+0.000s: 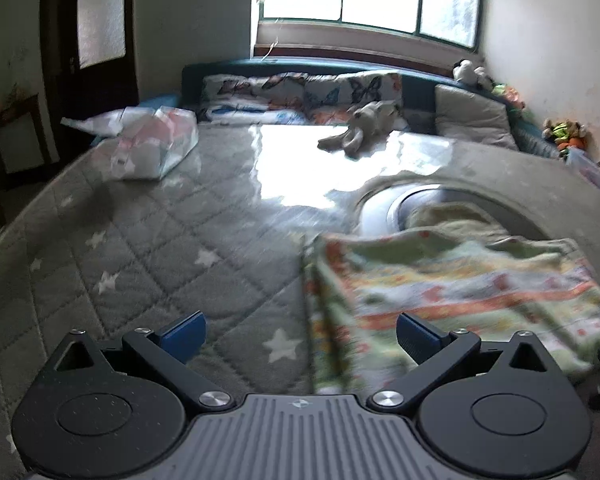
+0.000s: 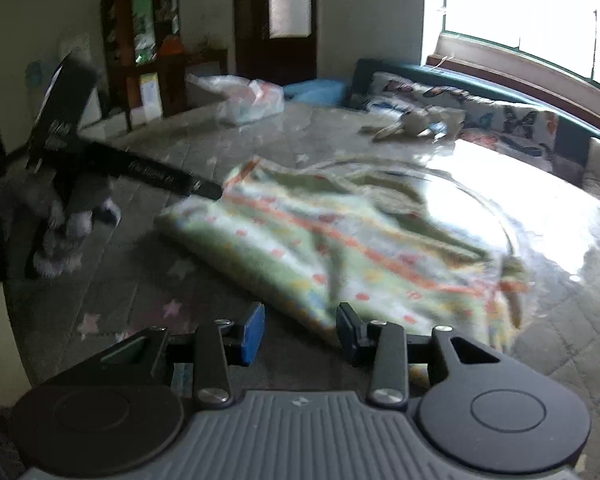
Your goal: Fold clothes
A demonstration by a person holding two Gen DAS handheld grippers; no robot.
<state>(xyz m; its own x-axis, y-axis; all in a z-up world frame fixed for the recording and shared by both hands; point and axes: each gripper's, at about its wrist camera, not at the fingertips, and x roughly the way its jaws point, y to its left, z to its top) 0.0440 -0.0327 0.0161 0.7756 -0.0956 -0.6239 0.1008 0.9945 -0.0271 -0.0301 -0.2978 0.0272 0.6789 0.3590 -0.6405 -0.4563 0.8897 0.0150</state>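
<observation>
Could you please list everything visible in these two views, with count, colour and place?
garment: one, pale green with orange stripes, crumpled on the bed ahead of both grippers.
quilt: one, grey with white stars, covering the bed.
plastic bag: one, clear, far left of the bed.
plush toy: one, beige, near the pillows.
butterfly pillows: a row, white patterned, at the headboard.
grey cushion: one, right of the pillows.
left gripper: jaws wide open, empty.
right gripper: jaws open, empty.
</observation>
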